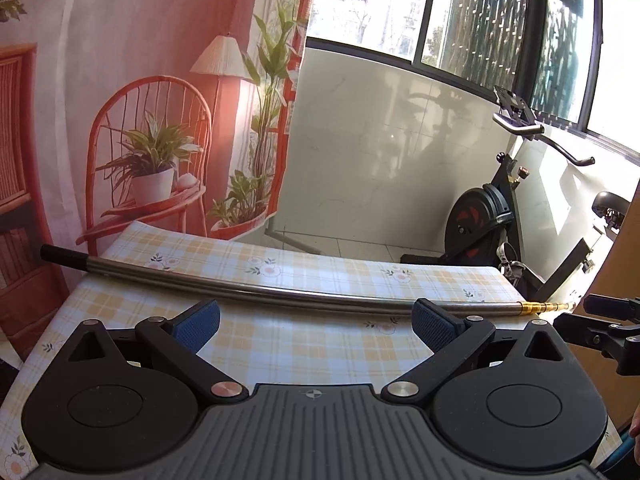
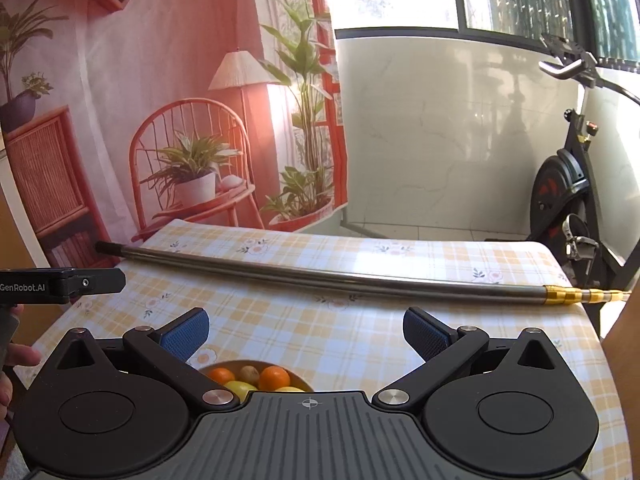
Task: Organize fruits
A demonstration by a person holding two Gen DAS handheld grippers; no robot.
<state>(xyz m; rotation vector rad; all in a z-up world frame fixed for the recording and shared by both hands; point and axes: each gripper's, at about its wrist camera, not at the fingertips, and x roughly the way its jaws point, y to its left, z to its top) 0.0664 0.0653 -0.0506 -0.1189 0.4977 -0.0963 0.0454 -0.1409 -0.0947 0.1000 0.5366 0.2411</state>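
Yellow-and-white checked tablecloth (image 2: 360, 344) with small flower prints covers the table in both wrist views. Left gripper (image 1: 316, 322) jaws spread wide, blue pads apart, nothing between them, only cloth below. Right gripper (image 2: 306, 330) same, jaws wide open and empty. Fruit bowl (image 2: 298, 376) sits on the cloth just under the right gripper's front edge, mostly hidden by the gripper body; visible in it two oranges (image 2: 274, 378), a brownish kiwi-like fruit (image 2: 250, 373) between them, and yellow fruit (image 2: 240, 388) in front, lemon probably, can't tell for sure. Bowl not in the left wrist view. Long metal pole (image 1: 260, 286) with black end cap at left and gold-banded tip at right lies across the table beyond both grippers, apart from the bowl. Left gripper's side, printed GenRobot.AI, shows at the left edge of the right view (image 2: 60, 286), with part of a hand (image 2: 16, 360) below it; right gripper's black linkage shows at the right edge of the left view (image 1: 608, 324). Behind the table a printed backdrop (image 2: 160, 120) with red chair, lamp and plants; exercise bike (image 1: 492, 216) by the tiled wall under the windows
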